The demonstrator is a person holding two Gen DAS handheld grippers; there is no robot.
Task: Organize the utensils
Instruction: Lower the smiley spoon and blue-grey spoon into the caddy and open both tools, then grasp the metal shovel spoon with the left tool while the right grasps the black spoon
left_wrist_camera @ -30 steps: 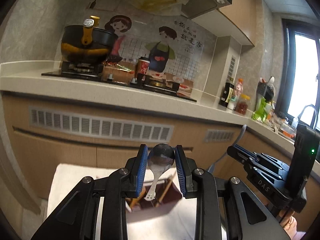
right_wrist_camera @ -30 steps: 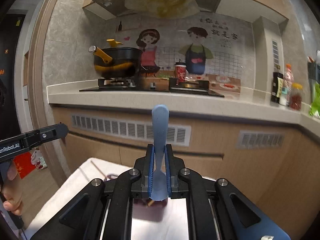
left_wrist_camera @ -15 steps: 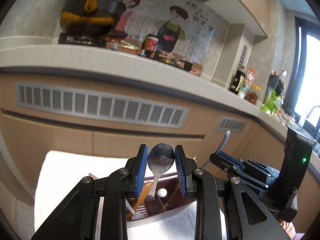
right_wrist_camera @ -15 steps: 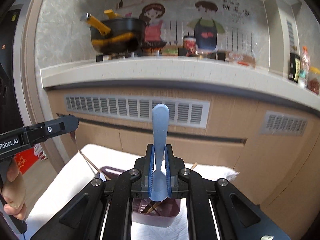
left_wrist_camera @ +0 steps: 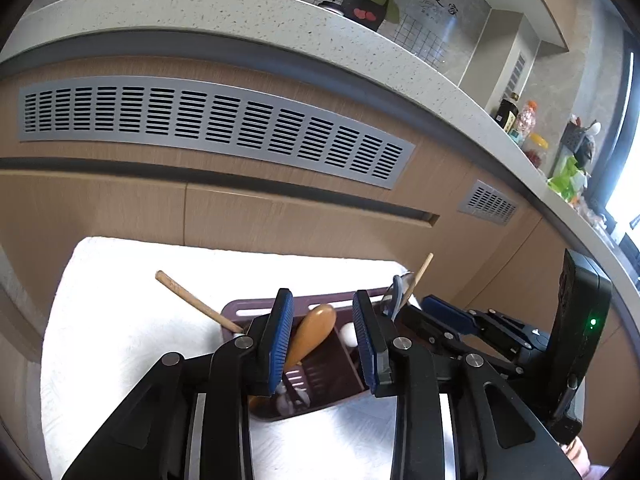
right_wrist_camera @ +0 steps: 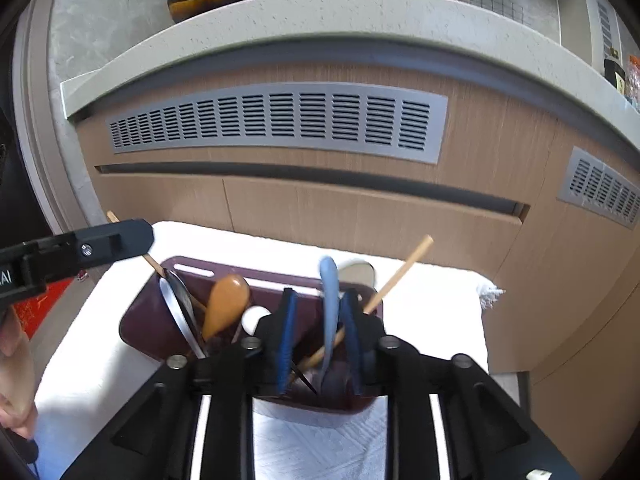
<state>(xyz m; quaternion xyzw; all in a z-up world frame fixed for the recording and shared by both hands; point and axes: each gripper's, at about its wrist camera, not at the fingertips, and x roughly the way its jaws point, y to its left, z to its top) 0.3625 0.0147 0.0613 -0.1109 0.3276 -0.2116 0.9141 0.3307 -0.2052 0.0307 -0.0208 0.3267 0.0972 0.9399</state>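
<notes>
Item: utensil caddy point(right_wrist_camera: 152, 320), maroon plastic, standing on a white towel point(right_wrist_camera: 432, 304) in front of the wooden kitchen cabinets point(right_wrist_camera: 360, 216). Contents as I see them from the right wrist view: wooden spoon point(right_wrist_camera: 224, 304) and metal spoon point(right_wrist_camera: 176, 304) in the left compartment, a chopstick point(right_wrist_camera: 400, 276) leaning out to the right, a second chopstick point(left_wrist_camera: 188, 294) leaning out to the left, and a second metal spoon bowl point(right_wrist_camera: 356, 272) just behind the blue one.

Item: blue plastic spoon point(right_wrist_camera: 330, 292). It stands handle-up in the caddy's right compartment, between my right gripper's pads.

Item: right gripper point(right_wrist_camera: 320, 340). Its jaws are opening; the left pad stands clear of the blue spoon, and the right pad is close beside it, contact uncertain through the blur.

Item: left gripper point(left_wrist_camera: 322, 340). Its jaws are opening a little, partly parted over the caddy's left compartment. Nothing is held between the pads; the wooden spoon shows through the gap from below.

Step in hand, as I judge it: releasing utensils into the caddy, both hands at the drop-off.

Next move calls for: letting the right jaws finish parting, then lifting both grippers straight up so no pad snags a handle or tips the caddy.
</notes>
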